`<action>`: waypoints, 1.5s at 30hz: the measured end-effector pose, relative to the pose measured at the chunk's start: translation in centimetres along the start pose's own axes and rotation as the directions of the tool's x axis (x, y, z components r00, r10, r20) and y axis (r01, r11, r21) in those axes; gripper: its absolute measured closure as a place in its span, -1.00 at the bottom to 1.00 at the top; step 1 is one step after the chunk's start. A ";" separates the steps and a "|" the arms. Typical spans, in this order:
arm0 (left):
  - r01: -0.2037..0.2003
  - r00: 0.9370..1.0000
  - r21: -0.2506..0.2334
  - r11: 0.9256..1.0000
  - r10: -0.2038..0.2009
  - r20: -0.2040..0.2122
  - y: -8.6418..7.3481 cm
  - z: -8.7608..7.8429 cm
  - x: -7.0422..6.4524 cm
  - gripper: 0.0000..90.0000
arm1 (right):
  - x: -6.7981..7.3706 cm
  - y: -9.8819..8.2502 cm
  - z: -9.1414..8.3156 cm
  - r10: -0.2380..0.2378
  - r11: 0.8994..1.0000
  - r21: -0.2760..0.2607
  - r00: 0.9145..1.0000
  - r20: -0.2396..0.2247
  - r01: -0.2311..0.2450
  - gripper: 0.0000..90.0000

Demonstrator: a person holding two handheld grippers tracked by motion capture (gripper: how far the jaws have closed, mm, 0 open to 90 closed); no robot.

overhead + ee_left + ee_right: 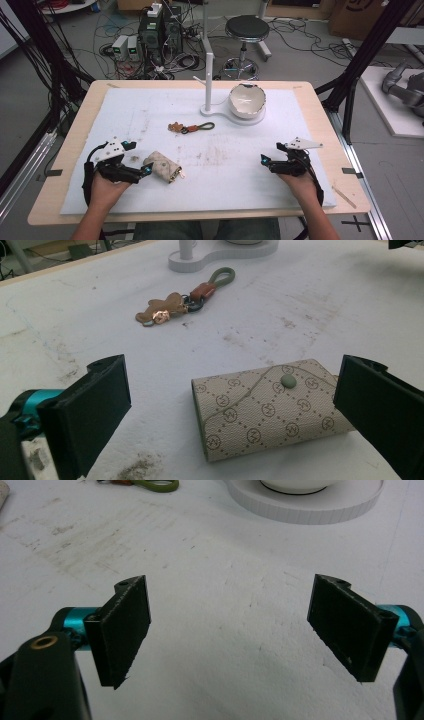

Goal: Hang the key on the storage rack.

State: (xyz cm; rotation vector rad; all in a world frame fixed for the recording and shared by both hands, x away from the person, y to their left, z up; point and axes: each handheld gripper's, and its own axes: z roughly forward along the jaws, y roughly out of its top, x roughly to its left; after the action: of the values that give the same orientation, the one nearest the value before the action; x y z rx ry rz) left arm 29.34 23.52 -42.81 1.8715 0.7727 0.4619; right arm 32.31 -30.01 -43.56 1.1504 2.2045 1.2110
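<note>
The left gripper (pixel 145 170) stood with fingers (pixel 90 410) wide, the patterned key pouch (pixel 267 407) lying flat on the table (pixel 250 190) between them, ungripped. The right gripper (pixel 264 161) waited well apart, fingers wide and empty. Risk noted: a closure on the soft flap could slide or tip the pouch

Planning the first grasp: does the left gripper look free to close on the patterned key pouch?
Probably yes. The left gripper stands open with the key pouch lying flat between its fingers, nothing in the way.
</note>
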 end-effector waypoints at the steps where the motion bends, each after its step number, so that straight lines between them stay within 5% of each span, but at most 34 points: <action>1: 0.000 1.000 0.000 1.000 0.000 0.000 0.0 0.0 0.0 -0.96 | 0.0 0.0 0.0 0.000 1.000 0.000 1.000 0.000 0.000 -0.61; 9: 0.011 1.000 0.002 1.000 -0.011 -0.015 -0.1 0.0 0.6 -0.96 | -0.2 0.2 1.1 -0.026 0.999 0.022 1.000 -0.018 0.026 -0.61; 17: 0.001 1.000 -0.022 1.000 -0.001 0.006 1.7 1.3 1.2 -0.96 | -0.3 -0.8 -0.3 -0.027 0.999 0.030 1.000 0.000 0.027 -0.61; 27: -0.068 0.997 0.061 0.996 0.066 0.040 4.8 6.8 1.2 -0.96 | -0.9 -1.6 -1.2 0.006 1.000 0.024 1.000 0.004 -0.006 -0.61; 34: -0.058 0.996 0.099 0.993 0.050 0.078 6.8 10.4 2.2 -0.96 | -0.5 -1.5 -1.3 0.002 1.000 0.020 1.000 -0.001 -0.002 -0.61; 45: -0.087 0.990 0.241 0.967 0.056 0.132 8.0 15.4 3.8 -0.96 | -0.3 -1.4 -0.6 -0.012 0.999 0.033 1.000 -0.014 0.012 -0.61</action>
State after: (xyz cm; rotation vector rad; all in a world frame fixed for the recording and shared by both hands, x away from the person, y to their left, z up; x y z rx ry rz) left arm 44.10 13.67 -41.96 2.1437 0.7056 0.3013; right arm 31.42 -30.94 -44.36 1.1435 2.2464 1.1852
